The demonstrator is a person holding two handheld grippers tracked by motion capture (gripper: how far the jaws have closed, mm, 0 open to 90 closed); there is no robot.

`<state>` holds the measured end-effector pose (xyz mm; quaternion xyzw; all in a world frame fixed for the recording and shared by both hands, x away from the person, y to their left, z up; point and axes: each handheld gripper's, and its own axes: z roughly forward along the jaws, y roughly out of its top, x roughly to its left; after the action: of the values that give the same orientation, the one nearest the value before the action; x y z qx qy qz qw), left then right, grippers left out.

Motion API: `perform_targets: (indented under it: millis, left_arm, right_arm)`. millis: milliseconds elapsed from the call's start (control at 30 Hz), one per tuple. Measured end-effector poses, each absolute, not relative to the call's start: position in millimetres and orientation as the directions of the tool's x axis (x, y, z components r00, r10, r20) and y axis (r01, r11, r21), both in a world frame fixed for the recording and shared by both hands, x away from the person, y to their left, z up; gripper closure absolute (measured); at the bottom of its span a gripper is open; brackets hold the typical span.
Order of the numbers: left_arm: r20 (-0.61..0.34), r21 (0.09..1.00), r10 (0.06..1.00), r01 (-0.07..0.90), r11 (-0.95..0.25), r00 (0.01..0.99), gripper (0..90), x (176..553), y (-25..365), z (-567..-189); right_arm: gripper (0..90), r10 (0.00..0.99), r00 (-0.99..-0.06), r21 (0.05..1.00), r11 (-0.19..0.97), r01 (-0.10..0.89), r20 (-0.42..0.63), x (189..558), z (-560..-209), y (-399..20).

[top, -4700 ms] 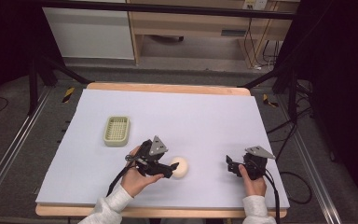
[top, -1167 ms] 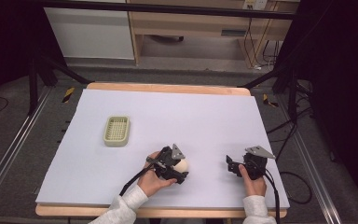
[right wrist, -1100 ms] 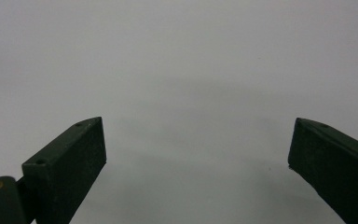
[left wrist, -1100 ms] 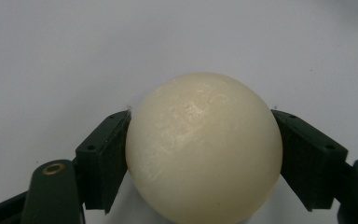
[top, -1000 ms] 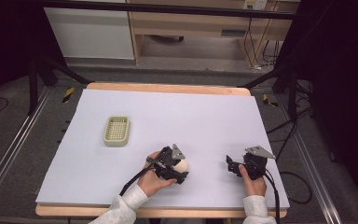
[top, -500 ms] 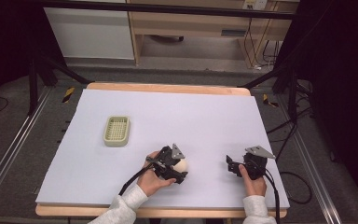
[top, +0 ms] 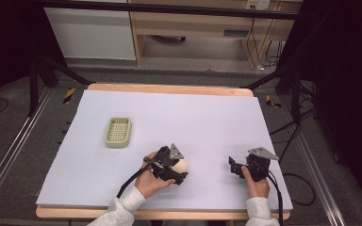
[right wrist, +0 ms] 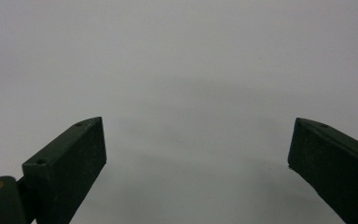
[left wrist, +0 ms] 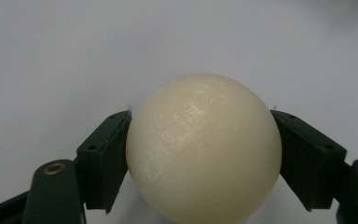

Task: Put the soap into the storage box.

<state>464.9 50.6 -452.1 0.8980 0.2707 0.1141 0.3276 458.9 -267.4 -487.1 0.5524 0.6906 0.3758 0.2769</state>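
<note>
Pale lilac sheeting covers the table (top: 207,117), where the left hand-held gripper (top: 178,170) has its 2 black jaws closed against the sides of a smooth cream-white ball (left wrist: 204,147) near the front edge; the right hand-held gripper (top: 236,168) rests wide open and empty. The grasp looks done, with lifting and carrying, perhaps to the small pale-green slatted plastic tray (top: 118,131), left. Compared with 4.7 s ago, the left hand-held gripper has shifted right onto the ball.

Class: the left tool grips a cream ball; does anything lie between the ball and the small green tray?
Nothing visible does. Bare white table cover lies between the ball in the left tool and the tray.
</note>
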Motion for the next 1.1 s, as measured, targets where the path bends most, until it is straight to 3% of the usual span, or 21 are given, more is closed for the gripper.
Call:
perform_targets:
  millis: [1100]
  left_arm:
    - [0.018,0.685,0.614,0.438,-0.583,0.789,23.7,471,97,-427]
  right_arm:
    - [4.5,0.972,-0.233,0.825,0.104,0.555,0.034,459,-487,-267]
